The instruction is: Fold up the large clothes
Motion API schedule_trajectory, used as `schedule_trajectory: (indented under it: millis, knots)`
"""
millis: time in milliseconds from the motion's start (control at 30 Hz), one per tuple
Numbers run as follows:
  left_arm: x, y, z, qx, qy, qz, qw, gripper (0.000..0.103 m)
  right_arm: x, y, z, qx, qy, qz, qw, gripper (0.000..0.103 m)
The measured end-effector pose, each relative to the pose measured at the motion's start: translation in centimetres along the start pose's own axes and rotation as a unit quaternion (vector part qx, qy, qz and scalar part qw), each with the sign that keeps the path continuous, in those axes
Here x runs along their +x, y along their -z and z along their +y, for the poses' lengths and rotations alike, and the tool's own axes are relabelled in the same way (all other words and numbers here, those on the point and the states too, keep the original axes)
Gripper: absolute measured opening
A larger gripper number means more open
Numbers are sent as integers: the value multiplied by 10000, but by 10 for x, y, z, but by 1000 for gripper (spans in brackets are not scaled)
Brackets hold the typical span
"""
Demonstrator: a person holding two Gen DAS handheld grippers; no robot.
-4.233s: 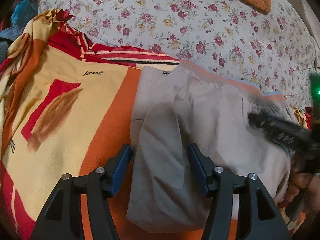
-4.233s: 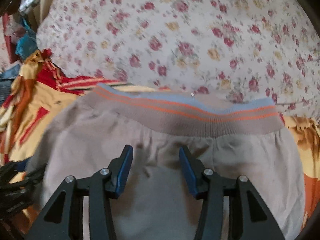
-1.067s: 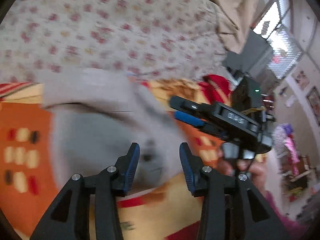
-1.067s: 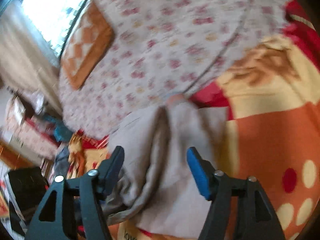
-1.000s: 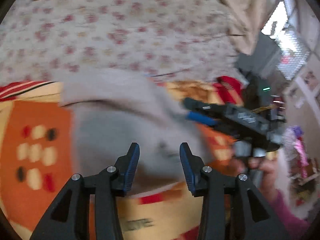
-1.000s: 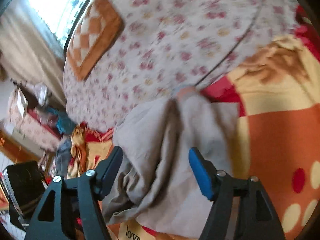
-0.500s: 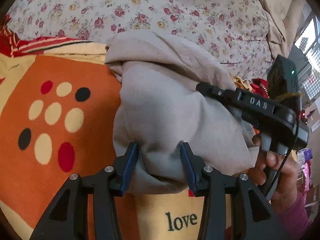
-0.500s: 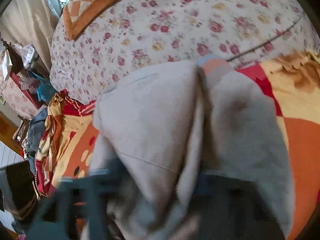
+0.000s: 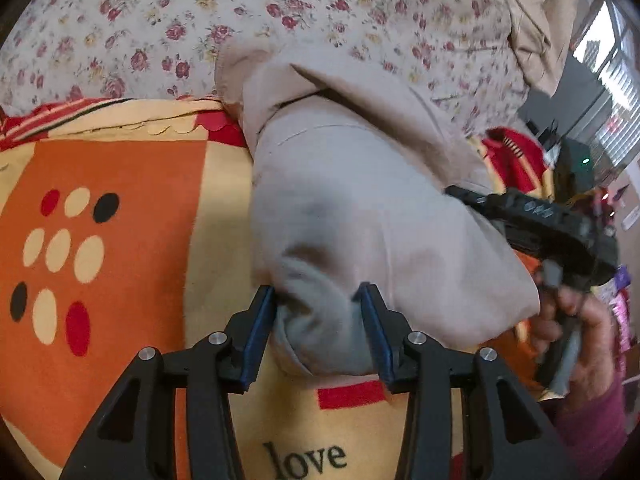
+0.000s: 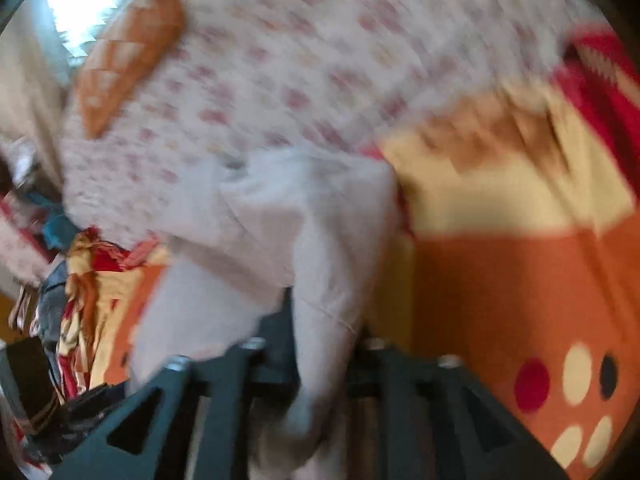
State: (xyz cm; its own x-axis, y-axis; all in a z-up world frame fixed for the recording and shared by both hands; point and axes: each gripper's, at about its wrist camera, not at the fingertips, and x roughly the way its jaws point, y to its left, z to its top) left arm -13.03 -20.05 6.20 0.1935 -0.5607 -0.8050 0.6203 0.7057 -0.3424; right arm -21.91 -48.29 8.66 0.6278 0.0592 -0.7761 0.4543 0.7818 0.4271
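Note:
The beige folded trousers (image 9: 360,216) lie bundled on the orange and cream blanket (image 9: 120,220). My left gripper (image 9: 318,320) is closed on the near end of the bundle, with cloth bulging between its blue pads. My right gripper (image 9: 520,216) reaches into the bundle from the right, held by a hand. In the blurred right wrist view the beige trousers (image 10: 288,232) run down between the right gripper's fingers (image 10: 324,336), which pinch the cloth.
A floral bedspread (image 9: 280,12) covers the bed beyond the blanket. An orange checked cushion (image 10: 128,48) lies at the far end. A heap of clothes (image 10: 60,288) sits off the bed's edge. A window (image 9: 612,68) is at the right.
Both grippers have closed on the bundled trousers. The left view has come closer to the bundle, and the right view has swung and blurred while the cloth is drawn between its fingers.

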Motion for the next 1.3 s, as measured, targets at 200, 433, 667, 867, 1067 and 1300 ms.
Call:
schedule_trajectory:
  millis: [200, 433, 667, 867, 1067, 1300]
  knots:
    - [1, 0, -3, 148, -90, 28, 9998, 40, -61, -7, 7, 76, 132, -688, 9975, 47]
    - [4, 7, -4, 106, -122, -79, 9998, 44, -22, -9, 84, -1136, -392, -164, 9926, 46]
    - [7, 11, -2, -30, 18, -241, 9997, 50, 89, -57, 125, -1387, -328, 750, 9870, 45]
    - [9, 8, -7, 132, 63, -330, 9993, 51, 142, -93, 80, -563, 436, -123, 9974, 20]
    - [11, 7, -8, 147, -4, -311, 9994, 52, 115, -89, 46, -43, 290, -276, 9992, 27]
    - [12, 12, -9, 161, -206, -309, 9992, 53, 5, -37, 50, -759, 368, -247, 9961, 68]
